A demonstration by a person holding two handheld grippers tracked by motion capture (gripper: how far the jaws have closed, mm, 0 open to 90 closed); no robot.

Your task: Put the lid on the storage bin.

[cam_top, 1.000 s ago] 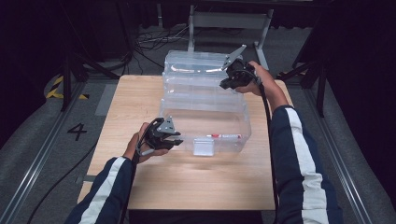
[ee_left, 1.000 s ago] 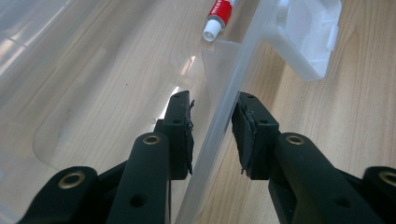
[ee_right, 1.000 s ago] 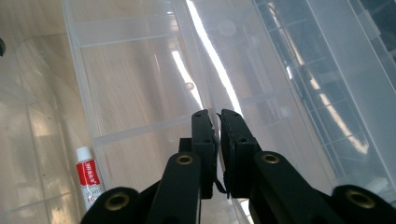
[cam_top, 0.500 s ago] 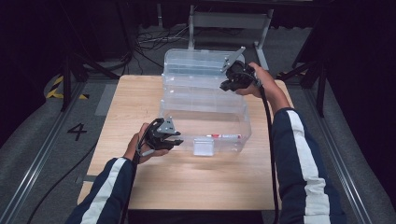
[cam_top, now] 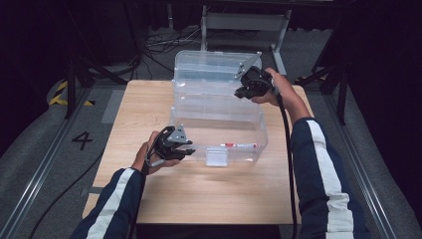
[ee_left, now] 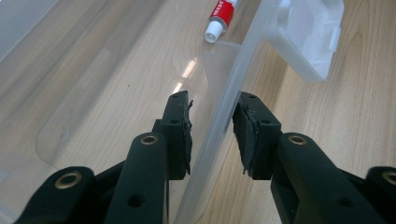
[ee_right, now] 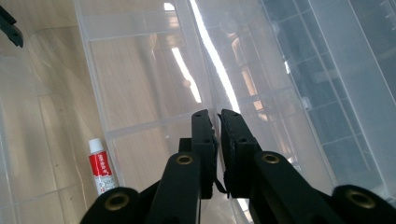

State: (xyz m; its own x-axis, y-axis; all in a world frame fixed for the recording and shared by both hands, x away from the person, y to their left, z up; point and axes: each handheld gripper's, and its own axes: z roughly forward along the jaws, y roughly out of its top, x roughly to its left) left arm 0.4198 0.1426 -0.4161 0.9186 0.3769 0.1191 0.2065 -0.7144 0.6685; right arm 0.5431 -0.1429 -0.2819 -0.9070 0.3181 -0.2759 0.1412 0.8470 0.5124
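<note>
A clear plastic storage box (cam_top: 219,124) stands on the wooden table (cam_top: 144,104) with its lid (cam_top: 209,67) raised at the back. A small red-and-white tube (cam_top: 239,145) lies inside near the front wall. My left gripper (cam_top: 186,149) is at the box's front left corner. Its jaws straddle the front wall (ee_left: 219,126) and stand open, with a gap beside the left pad (ee_left: 180,126). My right gripper (cam_top: 242,92) is at the lid's right edge, shut on the lid's rim (ee_right: 212,51). The tube (ee_right: 102,165) lies below it on the box floor.
A white latch (cam_top: 217,155) hangs on the box's front wall, close to the left gripper (ee_left: 212,105) and the tube's cap (ee_left: 212,35). Bare wood lies in front of and left of the box. Dark stands and cables sit on the floor behind the table.
</note>
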